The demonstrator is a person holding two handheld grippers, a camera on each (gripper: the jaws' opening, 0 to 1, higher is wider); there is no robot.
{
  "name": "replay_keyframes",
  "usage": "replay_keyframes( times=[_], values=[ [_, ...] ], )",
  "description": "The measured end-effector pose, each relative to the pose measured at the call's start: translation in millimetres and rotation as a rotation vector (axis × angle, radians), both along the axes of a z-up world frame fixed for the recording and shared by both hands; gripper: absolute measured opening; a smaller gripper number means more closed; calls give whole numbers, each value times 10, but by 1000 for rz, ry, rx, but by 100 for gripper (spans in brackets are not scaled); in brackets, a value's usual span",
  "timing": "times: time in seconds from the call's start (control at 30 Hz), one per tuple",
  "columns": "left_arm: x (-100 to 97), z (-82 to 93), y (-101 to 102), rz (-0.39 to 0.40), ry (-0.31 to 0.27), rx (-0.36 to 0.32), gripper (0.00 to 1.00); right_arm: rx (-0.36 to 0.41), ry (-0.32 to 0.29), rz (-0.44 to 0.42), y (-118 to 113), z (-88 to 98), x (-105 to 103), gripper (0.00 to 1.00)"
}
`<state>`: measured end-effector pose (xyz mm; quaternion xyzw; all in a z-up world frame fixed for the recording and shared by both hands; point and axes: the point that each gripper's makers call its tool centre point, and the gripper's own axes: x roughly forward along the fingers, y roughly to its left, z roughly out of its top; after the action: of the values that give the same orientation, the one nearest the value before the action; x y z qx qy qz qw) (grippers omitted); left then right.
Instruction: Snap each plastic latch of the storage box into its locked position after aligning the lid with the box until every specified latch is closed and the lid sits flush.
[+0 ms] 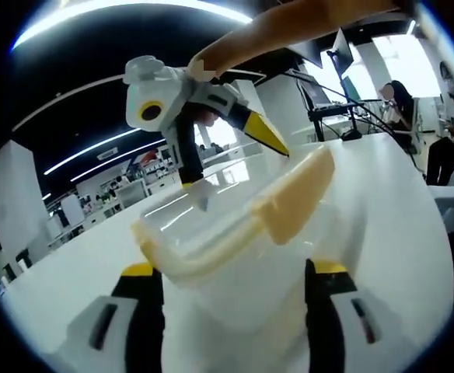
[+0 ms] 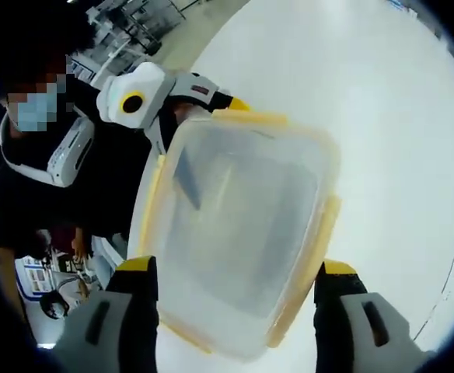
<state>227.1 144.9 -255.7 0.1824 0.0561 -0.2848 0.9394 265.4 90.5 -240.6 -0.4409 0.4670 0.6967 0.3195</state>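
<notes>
The clear storage box (image 1: 235, 233) with pale yellow latches sits between my left gripper's (image 1: 235, 299) jaws, which press its two side walls. One long latch (image 1: 297, 194) on its right edge stands flared up and outward. My right gripper (image 1: 231, 159) comes down from above, open, its white fingertip (image 1: 200, 192) touching the clear lid. In the right gripper view I look down on the lid (image 2: 242, 225), framed by yellow latches (image 2: 326, 233). My right gripper (image 2: 239, 303) is open over its near end, and the left gripper (image 2: 200, 113) holds the far end.
The box rests over a wide white table (image 1: 382, 202) (image 2: 382, 116). A person in dark clothes (image 2: 48, 155) stands behind the left gripper. People sit by a stand with a monitor (image 1: 328, 78) at the table's far end.
</notes>
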Motion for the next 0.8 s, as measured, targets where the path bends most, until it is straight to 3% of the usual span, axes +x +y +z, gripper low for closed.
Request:
replay_keyframes(
  times=[0.4,0.6,0.8],
  values=[
    [12,-3,-22,-3,-4,-3,73,-28,-93,-80,-248,50,22,75],
    [25,-5,-28,-1,-4,-2,73,-57,-94,-92,-244,32,48,76],
    [29,-7,-42,-9,-5,-2,72,-50,-58,-46,-251,20,64,72]
  ],
)
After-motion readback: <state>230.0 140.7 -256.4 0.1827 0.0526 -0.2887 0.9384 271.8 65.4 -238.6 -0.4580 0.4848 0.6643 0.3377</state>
